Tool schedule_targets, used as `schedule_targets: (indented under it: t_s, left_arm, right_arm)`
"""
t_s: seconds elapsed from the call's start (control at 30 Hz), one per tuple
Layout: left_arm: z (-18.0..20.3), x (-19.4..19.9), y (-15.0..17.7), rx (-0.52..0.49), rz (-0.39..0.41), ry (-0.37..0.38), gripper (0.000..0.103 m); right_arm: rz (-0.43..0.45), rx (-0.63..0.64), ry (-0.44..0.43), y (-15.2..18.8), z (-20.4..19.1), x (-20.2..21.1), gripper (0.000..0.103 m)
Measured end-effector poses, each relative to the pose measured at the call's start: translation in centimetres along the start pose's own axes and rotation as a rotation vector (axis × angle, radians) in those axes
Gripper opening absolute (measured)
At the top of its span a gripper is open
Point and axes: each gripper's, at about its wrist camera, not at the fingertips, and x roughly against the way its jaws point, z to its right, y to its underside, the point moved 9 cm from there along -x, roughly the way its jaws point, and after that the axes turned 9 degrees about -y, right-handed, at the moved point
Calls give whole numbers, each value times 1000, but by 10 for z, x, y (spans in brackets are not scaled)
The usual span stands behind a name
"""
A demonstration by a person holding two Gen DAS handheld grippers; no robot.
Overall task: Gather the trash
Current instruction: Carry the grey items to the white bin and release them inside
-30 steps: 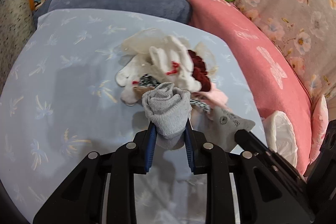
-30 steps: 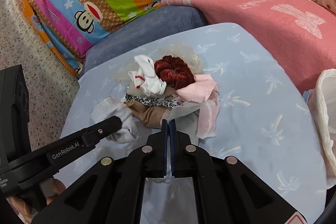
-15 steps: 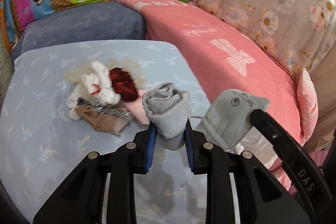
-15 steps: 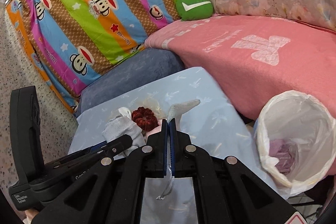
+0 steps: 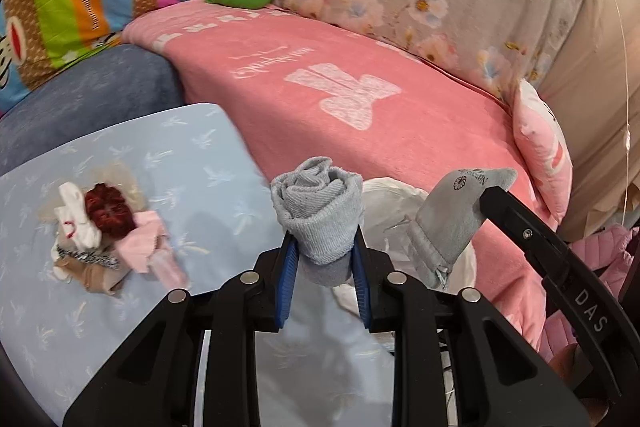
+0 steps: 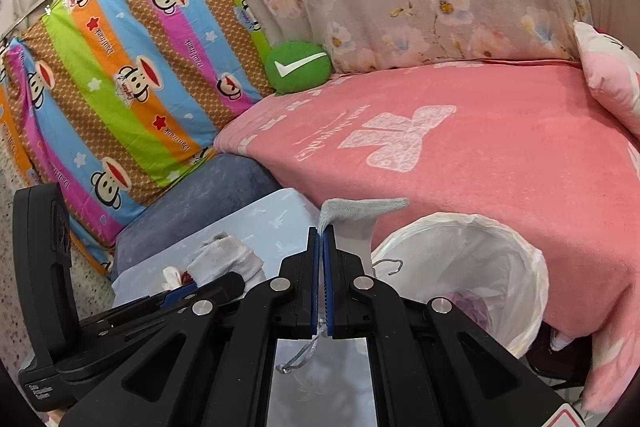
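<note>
A soft, light rolled sock (image 5: 320, 223) is clamped at its base by the left gripper (image 5: 323, 267); a limp sock (image 6: 356, 223) is pinched at its edge by the right gripper (image 6: 322, 275), near the bin (image 6: 520, 255).

A: What can you actually read here?

B: "DAS" in pale capitals on the black arm of the right gripper (image 5: 588, 301), seen from the left wrist view. The flat grey sock (image 5: 456, 215) it holds has a small round emblem and a printed word beginning "Na"; the rest is too small to make out.

A: And the bedding?

B: The striped monkey sheet (image 6: 132, 87) carries a short script word repeated along its brown bands, too distorted to read. The pink blanket (image 6: 460, 147) has a line of white script beside a blocky white figure, upside down and illegible. The green cushion (image 6: 298, 67) bears a white tick sign.

A: Anything else?

B: A small white label low on the left gripper's body (image 6: 40, 391), unreadable.
</note>
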Motion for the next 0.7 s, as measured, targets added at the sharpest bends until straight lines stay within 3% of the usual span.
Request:
schedule_targets:
  t_s: [0.3, 0.57, 0.7]
  left_arm:
    - [56, -16, -1, -91, -29, 33, 26]
    - [85, -26, -5, -139, -38, 58, 26]
    - [91, -30, -8, -143, -46, 56, 33]
  right_arm:
    - [32, -49, 70, -11, 57, 19, 2]
    - [29, -74, 95, -13, 81, 21, 2]
    - [26, -75, 101, -14, 85, 19, 9]
